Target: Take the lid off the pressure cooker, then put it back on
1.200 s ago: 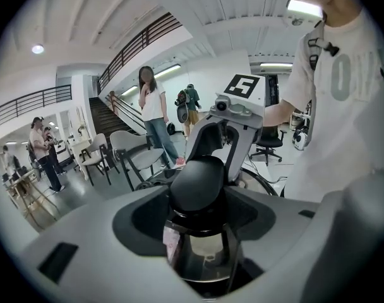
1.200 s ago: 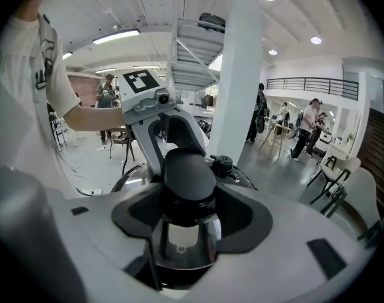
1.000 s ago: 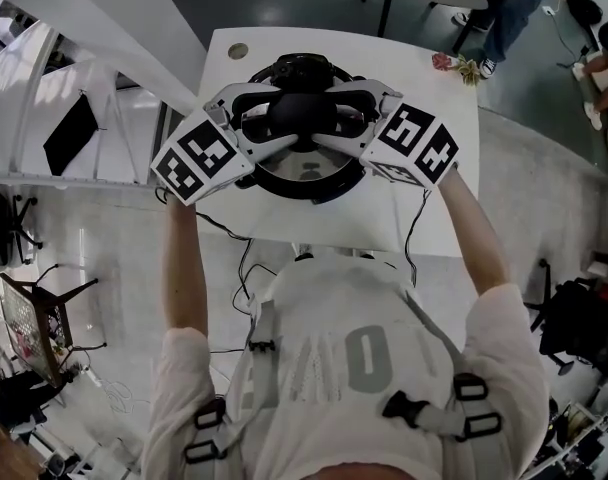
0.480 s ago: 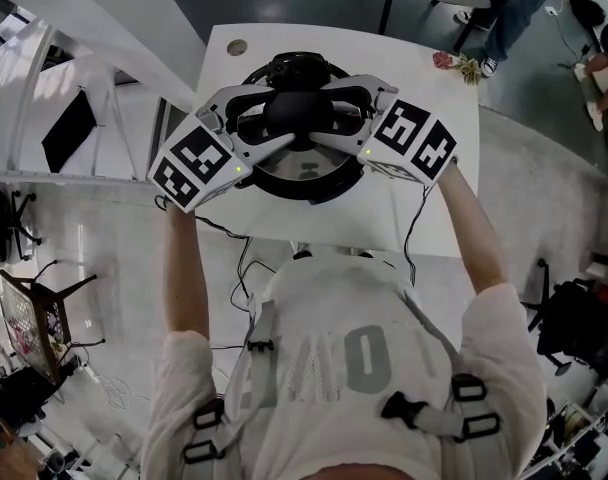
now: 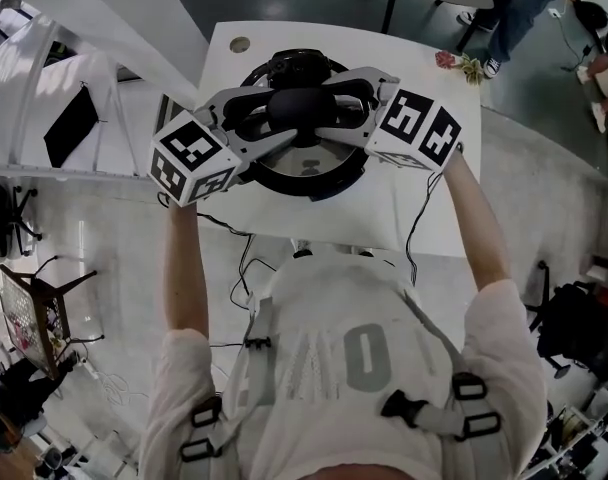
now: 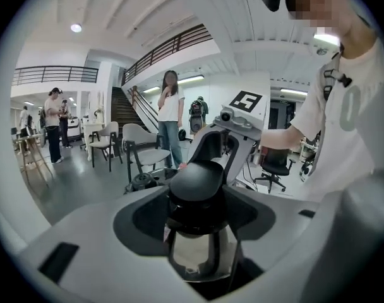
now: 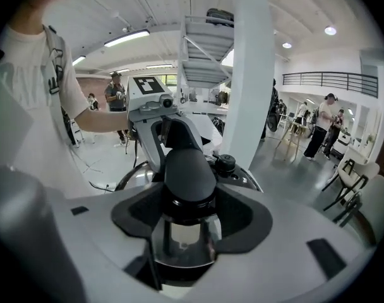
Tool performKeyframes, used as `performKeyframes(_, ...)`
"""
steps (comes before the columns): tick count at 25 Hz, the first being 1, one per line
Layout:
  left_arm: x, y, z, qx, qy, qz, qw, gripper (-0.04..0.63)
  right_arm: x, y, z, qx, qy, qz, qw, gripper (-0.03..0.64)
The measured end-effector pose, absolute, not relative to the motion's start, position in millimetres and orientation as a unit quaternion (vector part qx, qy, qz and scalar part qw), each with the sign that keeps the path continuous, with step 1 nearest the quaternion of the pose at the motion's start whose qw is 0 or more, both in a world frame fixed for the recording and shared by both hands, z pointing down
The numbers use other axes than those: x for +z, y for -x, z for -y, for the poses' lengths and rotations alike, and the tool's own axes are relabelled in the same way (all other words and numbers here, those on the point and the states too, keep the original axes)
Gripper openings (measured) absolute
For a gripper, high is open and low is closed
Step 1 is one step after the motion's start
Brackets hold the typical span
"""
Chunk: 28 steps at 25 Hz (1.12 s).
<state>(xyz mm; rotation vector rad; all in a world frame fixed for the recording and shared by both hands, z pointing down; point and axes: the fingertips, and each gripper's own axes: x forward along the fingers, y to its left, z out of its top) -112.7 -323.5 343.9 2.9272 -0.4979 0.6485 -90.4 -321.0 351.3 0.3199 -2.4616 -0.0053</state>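
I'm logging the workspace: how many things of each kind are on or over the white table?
grippers: 2 (left gripper, right gripper)
pressure cooker: 1
lid: 1
small pink item: 1
total: 5

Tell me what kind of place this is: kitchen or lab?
Probably an open lab or office hall, not a kitchen: the pressure cooker sits on a white table, with a staircase, a mezzanine railing and an office chair nearby.

The left tool (image 5: pixel 271 118) and right tool (image 5: pixel 336 110) have rolled slightly on the lid knob (image 5: pixel 302 104).
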Motion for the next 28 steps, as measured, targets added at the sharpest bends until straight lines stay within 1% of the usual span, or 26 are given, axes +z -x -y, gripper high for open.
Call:
performKeyframes(5,345,114,323,0.217,-0.957,0.187,0.047,0.259,351,88,324,-0.019,-0.106,0.935,0.338,0.259)
performKeyframes(10,346,120,315,0.228,-0.95,0.209,0.041,0.238,350,82,330,-0.039,-0.129,0.933,0.335,0.255)
performKeyframes(18,349,122,311,0.254,-0.938,0.233,0.036,0.227,353,76,335,-0.046,-0.153,0.93,0.331,0.255)
performKeyframes(24,349,121,312,0.24,-0.94,0.239,0.041,0.229,353,77,332,-0.045,-0.151,0.932,0.325,0.244)
performKeyframes(28,349,123,312,0.224,-0.942,0.245,0.053,0.23,353,77,328,-0.05,-0.15,0.933,0.323,0.219)
